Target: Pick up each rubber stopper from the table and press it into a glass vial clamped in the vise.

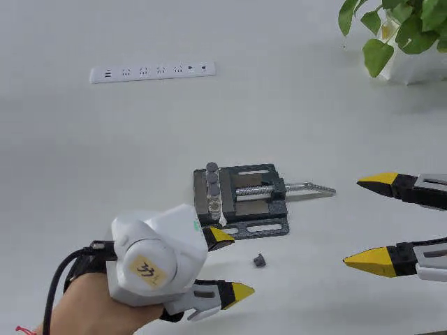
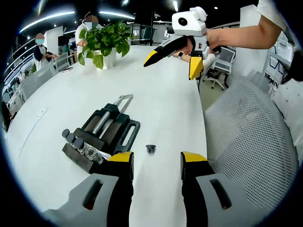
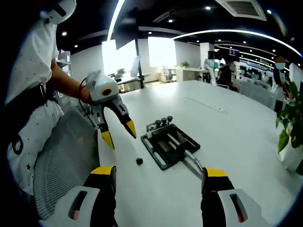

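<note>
Jaws of the left gripper (image 1: 238,263) stand half apart, right gripper (image 1: 353,222) wide, both empty.

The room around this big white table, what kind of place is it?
Probably an open office or workshop lab. The long white table sits under ceiling light strips, more desks stand in the back, and a potted plant and a mesh chair are nearby.
</note>
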A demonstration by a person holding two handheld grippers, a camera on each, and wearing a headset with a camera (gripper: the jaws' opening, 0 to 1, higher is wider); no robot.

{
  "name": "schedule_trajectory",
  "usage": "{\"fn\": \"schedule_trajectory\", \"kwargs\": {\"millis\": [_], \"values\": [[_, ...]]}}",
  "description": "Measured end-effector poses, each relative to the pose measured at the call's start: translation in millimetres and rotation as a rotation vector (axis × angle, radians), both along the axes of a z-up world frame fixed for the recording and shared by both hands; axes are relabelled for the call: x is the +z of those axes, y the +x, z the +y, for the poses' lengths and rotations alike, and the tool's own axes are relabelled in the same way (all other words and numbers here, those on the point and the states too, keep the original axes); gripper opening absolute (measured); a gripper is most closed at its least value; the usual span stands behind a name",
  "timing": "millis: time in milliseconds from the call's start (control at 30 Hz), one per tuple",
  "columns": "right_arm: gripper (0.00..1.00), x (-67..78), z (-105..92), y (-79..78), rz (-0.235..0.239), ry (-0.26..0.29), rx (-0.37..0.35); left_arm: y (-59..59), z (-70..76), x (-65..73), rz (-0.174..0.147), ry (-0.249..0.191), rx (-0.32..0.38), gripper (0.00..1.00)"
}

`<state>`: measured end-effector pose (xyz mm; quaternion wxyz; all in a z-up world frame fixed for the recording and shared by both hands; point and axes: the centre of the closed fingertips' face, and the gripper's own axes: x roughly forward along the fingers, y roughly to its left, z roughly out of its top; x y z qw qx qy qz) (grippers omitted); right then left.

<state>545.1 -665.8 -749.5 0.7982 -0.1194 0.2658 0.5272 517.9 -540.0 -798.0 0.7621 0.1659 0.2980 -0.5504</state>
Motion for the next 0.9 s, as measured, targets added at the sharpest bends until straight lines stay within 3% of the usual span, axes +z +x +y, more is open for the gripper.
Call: {"fn": "schedule_trajectory", "kwargs": {"millis": [267,733,900], "values": [[0.69,-1.9,-4.9,-7.2,0.003,0.011,-0.038,6.0,-7.0,-31.3,0.038,0.065,0.001,0.27],[0.68,-4.2,-7.0,-9.2,0.013,0.023,-0.055,15.8,-14.3,-54.6,0.064,0.101,0.016,0.14],[0.68,-2.8,-6.8,-10.5,0.016,0.024,-0.055,15.8,-17.0,-54.4,0.072,0.106,0.019,0.13]]}}
